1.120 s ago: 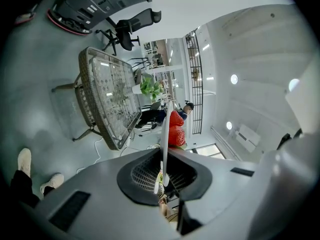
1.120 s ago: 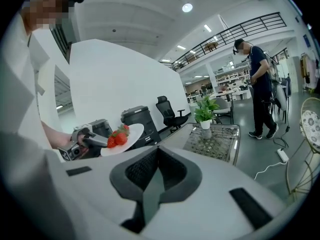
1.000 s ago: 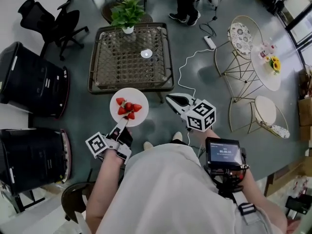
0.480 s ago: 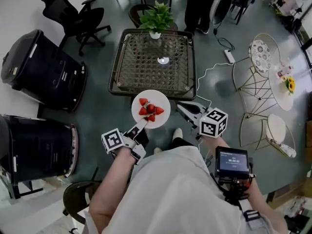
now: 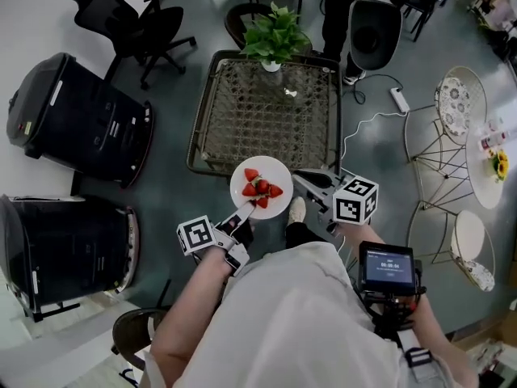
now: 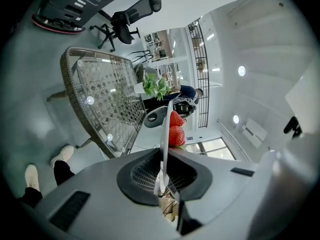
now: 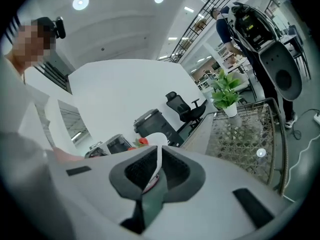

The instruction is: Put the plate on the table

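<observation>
We find little writing to read. The small screen (image 5: 387,267) strapped to the right forearm shows pale digits too small to make out. The cube (image 5: 196,235) on the left tool (image 5: 245,211) and its twin (image 5: 355,200) on the right tool (image 5: 300,178) carry only black-and-white square markers.

The plate (image 5: 276,170) is round, white and smooth, with a heap of glossy red strawberries (image 5: 262,187) at its middle. We hold it in the air at the near edge of the tabletop (image 5: 242,124), and in the head view its far rim overlaps that edge. The left tool is clamped on the plate's near rim. In the left gripper view the rim runs edge-on as a thin white line between the ribbed dark pads. The right tool, of grey moulded plastic, has its jaws pressed together and sits just off the tabletop's near right corner, beside the plate.

The tabletop is rectangular, a pale woven lattice in a dark frame. At its far edge stands a leafy green plant (image 5: 275,32) in a small white pot (image 5: 272,65). Left of the tabletop lies a rounded black case (image 5: 81,124).
</observation>
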`<move>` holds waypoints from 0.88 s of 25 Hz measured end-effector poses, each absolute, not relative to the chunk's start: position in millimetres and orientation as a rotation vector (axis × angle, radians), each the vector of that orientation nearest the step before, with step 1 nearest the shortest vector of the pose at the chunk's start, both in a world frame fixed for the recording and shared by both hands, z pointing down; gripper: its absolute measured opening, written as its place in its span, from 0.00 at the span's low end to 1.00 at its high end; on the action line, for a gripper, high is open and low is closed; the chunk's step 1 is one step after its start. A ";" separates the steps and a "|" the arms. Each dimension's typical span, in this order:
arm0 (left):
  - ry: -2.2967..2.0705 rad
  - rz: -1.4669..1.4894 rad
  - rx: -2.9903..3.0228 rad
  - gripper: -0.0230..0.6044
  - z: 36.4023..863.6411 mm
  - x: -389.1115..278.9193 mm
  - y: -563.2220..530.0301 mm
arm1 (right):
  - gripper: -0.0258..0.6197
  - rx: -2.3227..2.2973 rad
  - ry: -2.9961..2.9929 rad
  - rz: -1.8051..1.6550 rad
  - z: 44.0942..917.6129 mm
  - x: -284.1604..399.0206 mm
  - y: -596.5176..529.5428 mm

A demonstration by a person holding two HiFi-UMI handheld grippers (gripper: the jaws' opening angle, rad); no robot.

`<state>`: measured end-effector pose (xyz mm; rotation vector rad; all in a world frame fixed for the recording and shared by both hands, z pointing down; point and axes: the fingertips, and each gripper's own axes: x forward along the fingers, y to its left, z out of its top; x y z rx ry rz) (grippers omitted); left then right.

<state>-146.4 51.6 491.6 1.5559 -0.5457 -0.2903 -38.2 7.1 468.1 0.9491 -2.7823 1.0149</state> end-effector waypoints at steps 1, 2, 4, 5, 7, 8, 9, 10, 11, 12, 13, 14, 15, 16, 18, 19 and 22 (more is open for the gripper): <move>-0.548 -0.289 1.549 0.07 493.4 -143.2 43.0 | 0.05 0.932 -2.778 1.021 469.4 -35.1 -3.6; -0.550 -0.287 1.544 0.07 495.7 -139.4 31.2 | 0.08 0.912 -2.769 1.030 472.0 -31.1 -17.3; -0.560 -0.273 1.544 0.07 503.0 -131.0 5.7 | 0.20 0.865 -2.741 1.065 480.5 -22.0 -45.2; -0.563 -0.261 1.544 0.07 506.6 -126.3 -4.0 | 0.21 0.844 -2.727 1.087 485.0 -17.5 -55.9; -0.549 -0.258 1.532 0.07 507.2 -113.9 -18.0 | 0.21 0.808 -2.703 1.127 493.2 -9.2 -72.5; -0.541 -0.258 1.524 0.07 506.9 -108.4 -23.2 | 0.21 0.791 -2.692 1.148 497.0 -6.0 -79.4; -0.535 -0.256 1.519 0.07 507.2 -104.3 -27.8 | 0.21 0.769 -2.682 1.174 500.7 -3.8 -85.6; -0.531 -0.247 1.519 0.07 508.2 -101.4 -32.2 | 0.21 0.742 -2.674 1.208 503.7 -2.5 -90.9; -0.529 -0.233 1.524 0.07 509.8 -99.1 -36.4 | 0.21 0.711 -2.670 1.249 506.0 -1.8 -95.7; -0.527 -0.215 1.532 0.07 511.1 -96.8 -40.7 | 0.21 0.676 -2.670 1.290 507.5 -1.3 -100.0; -0.523 -0.196 1.539 0.07 511.8 -94.0 -44.8 | 0.21 0.642 -2.670 1.324 508.5 -0.6 -104.1; -0.516 -0.180 1.545 0.07 511.8 -90.7 -48.5 | 0.20 0.607 -2.668 1.350 509.3 0.1 -107.2; -0.506 -0.166 1.548 0.07 511.3 -87.4 -51.3 | 0.20 0.569 -2.665 1.369 510.1 0.5 -108.8; -0.498 -0.153 1.550 0.07 511.0 -84.6 -53.4 | 0.20 0.529 -2.660 1.383 510.8 0.6 -109.0; -0.490 -0.112 1.566 0.07 513.4 -81.2 -57.0 | 0.15 0.464 -2.644 1.400 512.9 1.1 -108.4; -0.489 -0.087 1.582 0.07 515.6 -80.4 -59.7 | 0.15 0.447 -2.633 1.404 514.6 2.0 -108.9; -0.480 -0.031 1.613 0.07 520.5 -80.4 -67.0 | 0.15 0.433 -2.596 1.403 521.3 4.4 -110.2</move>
